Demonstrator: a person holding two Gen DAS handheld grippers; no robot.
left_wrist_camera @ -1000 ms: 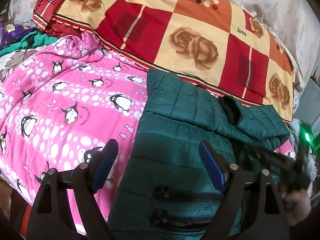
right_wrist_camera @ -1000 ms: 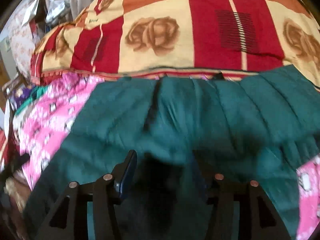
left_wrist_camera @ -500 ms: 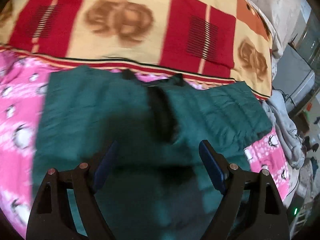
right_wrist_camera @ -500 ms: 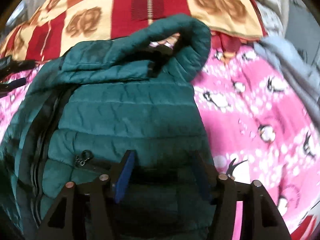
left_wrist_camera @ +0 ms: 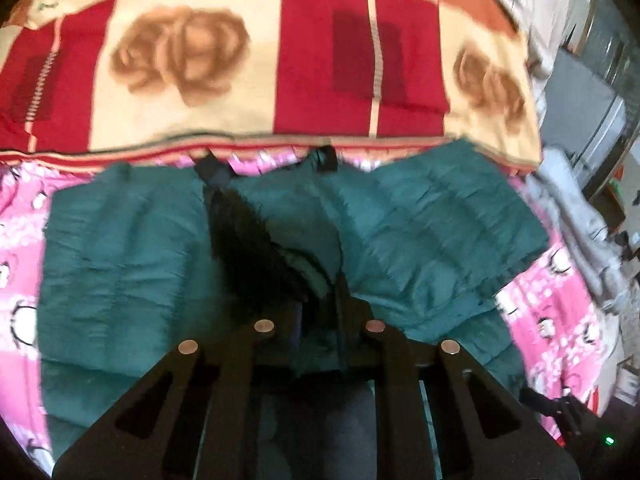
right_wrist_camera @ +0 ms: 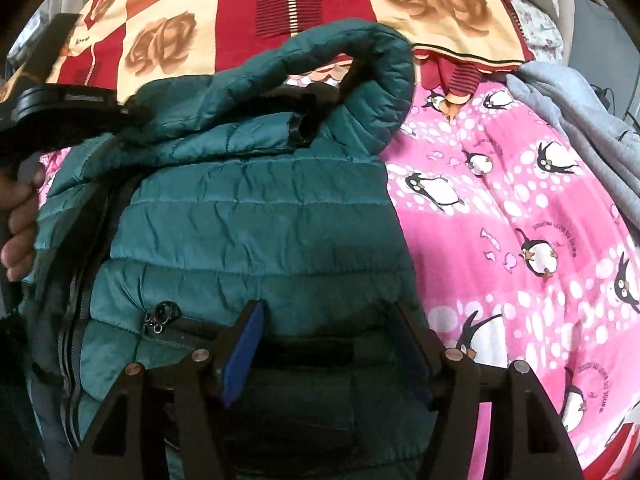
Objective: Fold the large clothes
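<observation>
Jacket: a dark green quilted puffer jacket (left_wrist_camera: 420,224) lies spread on a bed, filling the middle of the left wrist view from left to right; in the right wrist view it fills the left and centre of the frame (right_wrist_camera: 248,208).
Jacket details: in the right wrist view a rolled, padded green part (right_wrist_camera: 360,52) arches at the upper centre, a black zipper track (right_wrist_camera: 76,304) runs down the left side, and a pocket zipper with a metal pull (right_wrist_camera: 164,314) sits at lower left of centre.
Left tongs: the left tongs (left_wrist_camera: 320,316), at the lower centre of the left wrist view, are pressed together and pinch a fold of the jacket's fabric by its dark opening.
Right tongs: the right tongs (right_wrist_camera: 324,344) stand spread at the bottom centre of the right wrist view; the blue pads sit on either side of a stretch of the jacket, and I cannot tell whether they press it.
Hand: a hand (right_wrist_camera: 18,216) shows at the left edge of the right wrist view, gripping a black handle.
Bedding: a pink penguin-print blanket (right_wrist_camera: 520,220) lies under the jacket; a red and cream rose-pattern blanket (left_wrist_camera: 248,52) lies across the top of the frame.
Other cloth: a grey garment (right_wrist_camera: 576,116) lies at the upper right of the right wrist view.
</observation>
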